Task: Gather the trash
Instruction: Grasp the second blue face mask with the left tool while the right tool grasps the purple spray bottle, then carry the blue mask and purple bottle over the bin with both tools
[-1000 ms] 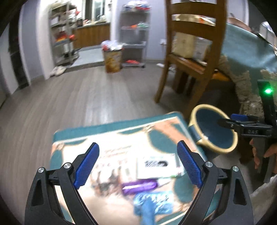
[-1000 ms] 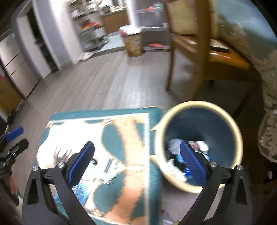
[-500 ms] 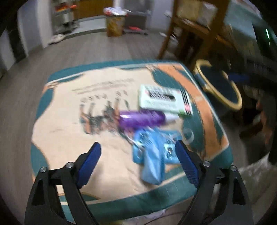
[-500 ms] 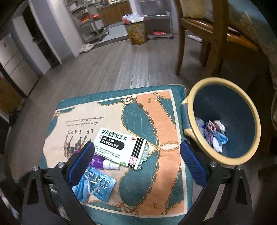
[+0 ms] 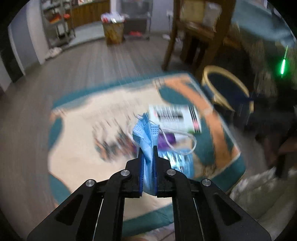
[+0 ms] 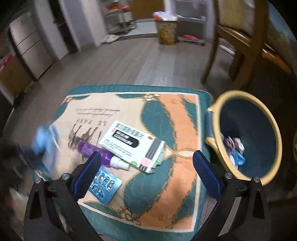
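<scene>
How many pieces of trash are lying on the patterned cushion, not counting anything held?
3: a white medicine box in the middle, a purple spray bottle touching its left edge, and a blue blister pack nearest the camera. More could be hidden under the right gripper.

Domestic interior, open living and kitchen area; grey plank floor (image 6: 118, 63); wooden dining chair (image 6: 239, 46) as landmark; left of it a patterned waste bin (image 6: 166, 32); further left metal shelving (image 6: 120, 16) and a steel fridge (image 6: 30, 46); wooden cabinets (image 5: 89, 13) behind.

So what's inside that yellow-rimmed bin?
The bin holds a small heap of crumpled scraps, white, blue and dark. Anything beneath them is covered.
</scene>
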A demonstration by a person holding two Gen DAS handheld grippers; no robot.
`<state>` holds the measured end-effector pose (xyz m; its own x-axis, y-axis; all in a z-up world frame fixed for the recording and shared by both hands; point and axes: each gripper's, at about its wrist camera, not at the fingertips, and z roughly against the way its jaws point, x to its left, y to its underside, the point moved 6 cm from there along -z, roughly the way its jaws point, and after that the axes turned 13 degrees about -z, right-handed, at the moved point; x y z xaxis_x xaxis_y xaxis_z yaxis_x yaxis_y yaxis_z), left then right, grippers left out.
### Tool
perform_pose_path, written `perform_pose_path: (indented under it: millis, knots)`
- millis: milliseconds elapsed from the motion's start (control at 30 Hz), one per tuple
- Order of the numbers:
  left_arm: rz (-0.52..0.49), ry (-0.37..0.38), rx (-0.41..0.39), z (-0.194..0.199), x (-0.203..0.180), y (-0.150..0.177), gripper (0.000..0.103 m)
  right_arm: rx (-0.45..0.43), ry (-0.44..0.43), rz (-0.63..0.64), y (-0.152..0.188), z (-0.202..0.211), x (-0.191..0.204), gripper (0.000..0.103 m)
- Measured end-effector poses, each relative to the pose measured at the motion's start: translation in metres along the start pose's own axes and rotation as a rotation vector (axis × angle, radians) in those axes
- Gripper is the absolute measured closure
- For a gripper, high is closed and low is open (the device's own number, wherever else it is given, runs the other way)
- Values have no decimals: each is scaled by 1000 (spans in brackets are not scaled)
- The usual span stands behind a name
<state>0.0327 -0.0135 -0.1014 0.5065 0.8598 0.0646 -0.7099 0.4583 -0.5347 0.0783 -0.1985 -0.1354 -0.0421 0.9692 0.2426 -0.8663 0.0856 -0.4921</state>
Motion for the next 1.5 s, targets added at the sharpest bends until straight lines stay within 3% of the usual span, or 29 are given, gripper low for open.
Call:
perform_pose_path:
  millis: [100, 167, 367, 633, 800, 1000, 1100, 1500]
  knots:
    - [2, -65, -35, 24, 32, -26, 94, 23, -67, 102, 8, -12, 26, 7]
    - [28, -86, -65, 30, 49, -36, 94, 36, -86, 177, 14, -21, 43, 13]
    - [134, -45, -104, 14, 71, -39, 94, 88, -189, 378, 33, -47, 93, 32]
    - [178, 2, -104, 5, 83, -39, 94, 201, -182, 510, 48, -90, 113, 56]
    - [188, 13, -96, 3, 86, -33, 94, 227, -173, 531, 46, -106, 117, 56]
    - [186, 17, -95, 3, 89, -33, 94, 243, -84, 612, 56, -125, 118, 57]
    - [191, 17, -94, 3, 90, -34, 94, 235, -88, 584, 51, -122, 118, 68]
    - [159, 10, -120, 4, 67, -65, 94, 136, -153, 370, 7, -63, 94, 71]
